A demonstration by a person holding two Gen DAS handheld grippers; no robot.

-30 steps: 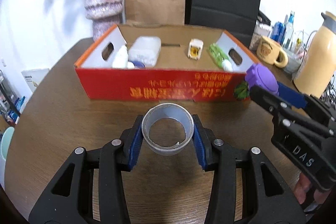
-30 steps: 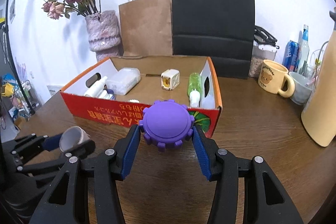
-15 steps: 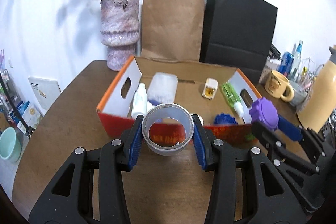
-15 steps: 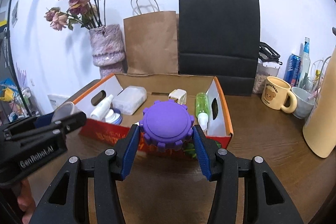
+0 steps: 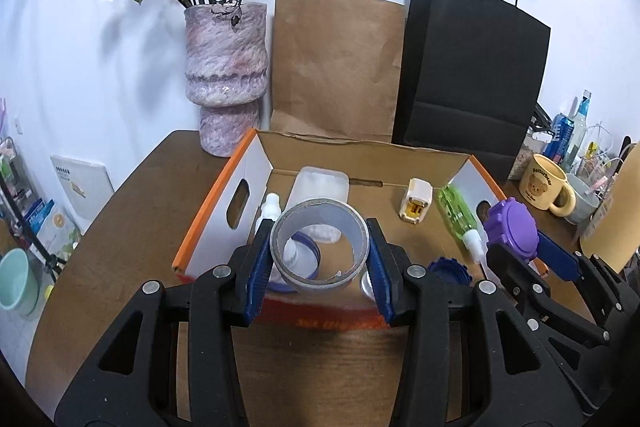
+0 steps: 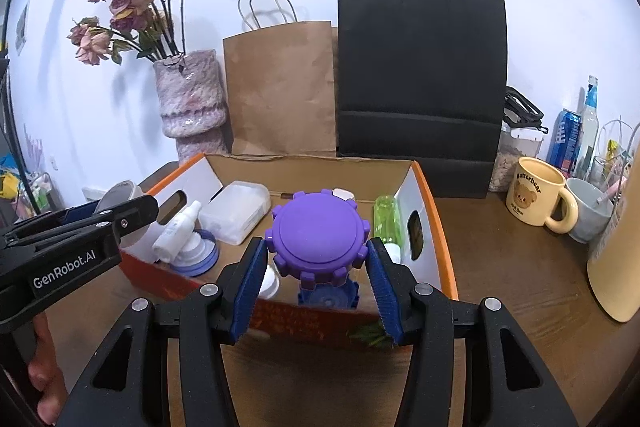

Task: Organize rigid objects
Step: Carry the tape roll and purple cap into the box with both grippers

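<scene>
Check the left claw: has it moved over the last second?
Yes. The left claw, shut on the tape roll, rose and advanced from the bare table to over the cardboard box's near wall.

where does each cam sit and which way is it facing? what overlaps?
Left wrist: sits behind the left gripper, looking forward and down over the tape roll it clamps into the cardboard box; the right gripper enters at right.
Right wrist: sits behind the right gripper, facing the same box over the purple gear lid it clamps; the left gripper and part of the person's left hand show at left.
Shared: box, vase, brown bag, black bag, bear mug.
</scene>
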